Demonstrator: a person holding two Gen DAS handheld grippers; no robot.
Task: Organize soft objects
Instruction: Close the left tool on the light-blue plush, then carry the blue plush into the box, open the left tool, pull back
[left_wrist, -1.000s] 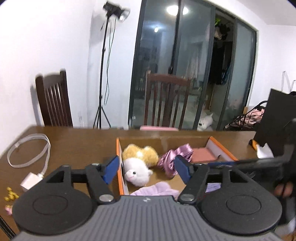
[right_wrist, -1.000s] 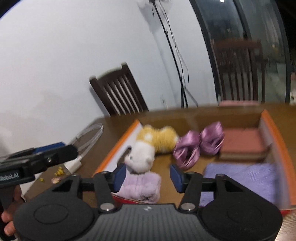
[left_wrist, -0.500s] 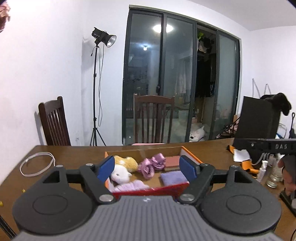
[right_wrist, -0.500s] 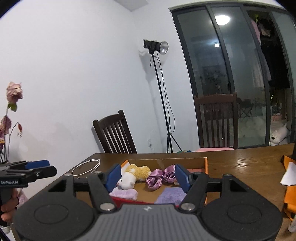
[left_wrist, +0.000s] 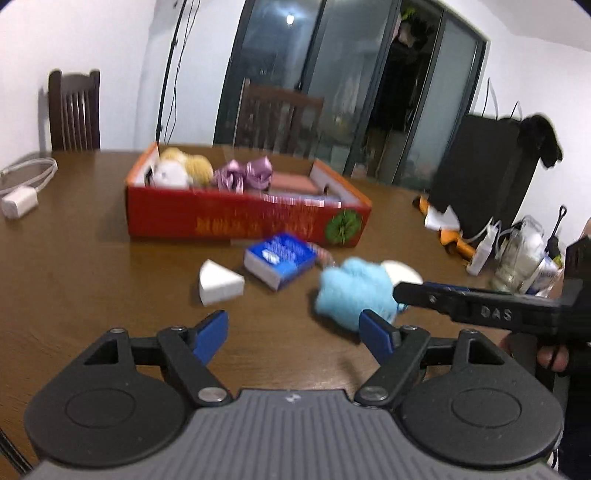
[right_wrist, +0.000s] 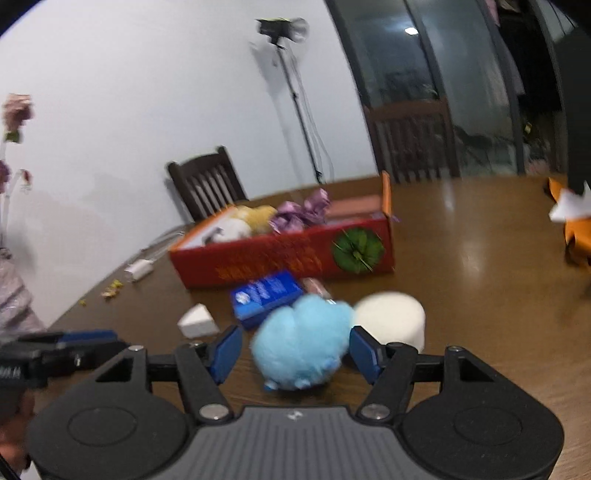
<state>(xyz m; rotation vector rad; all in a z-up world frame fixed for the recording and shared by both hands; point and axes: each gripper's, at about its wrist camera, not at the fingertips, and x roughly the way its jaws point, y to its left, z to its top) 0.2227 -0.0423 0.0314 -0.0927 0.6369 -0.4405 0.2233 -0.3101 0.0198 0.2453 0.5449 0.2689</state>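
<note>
Left wrist view: left claw (left_wrist: 293, 332) stood wide open and empty above the bare surface (left_wrist: 74, 266). The blue plush (left_wrist: 354, 291) lay near-right of it, beside a blue box (left_wrist: 280, 260) and a white wedge (left_wrist: 219, 282). The red box (left_wrist: 236, 218), farther back, already held a cream plush (left_wrist: 181, 171), purple ribbon (left_wrist: 243, 173) and folded cloths. The right claw's arm reached in from the right, just over the plush.

Right wrist view: right claw (right_wrist: 295, 354) was open wide, holding nothing, with the blue plush (right_wrist: 303, 347) between its pads but apparently not yet touched. A white roll (right_wrist: 391, 317) sat just behind the plush on the right.

Judgement: step in hand was grasping the plush. Best to lower until the pads straddle its middle, keep the right pad clear of the roll, then close gently; the fluff will compress, so squeeze past first contact.

Plush looked pale blue, fuzzy, rounded and lumpy; image blurred, finer detail unreadable.
</note>
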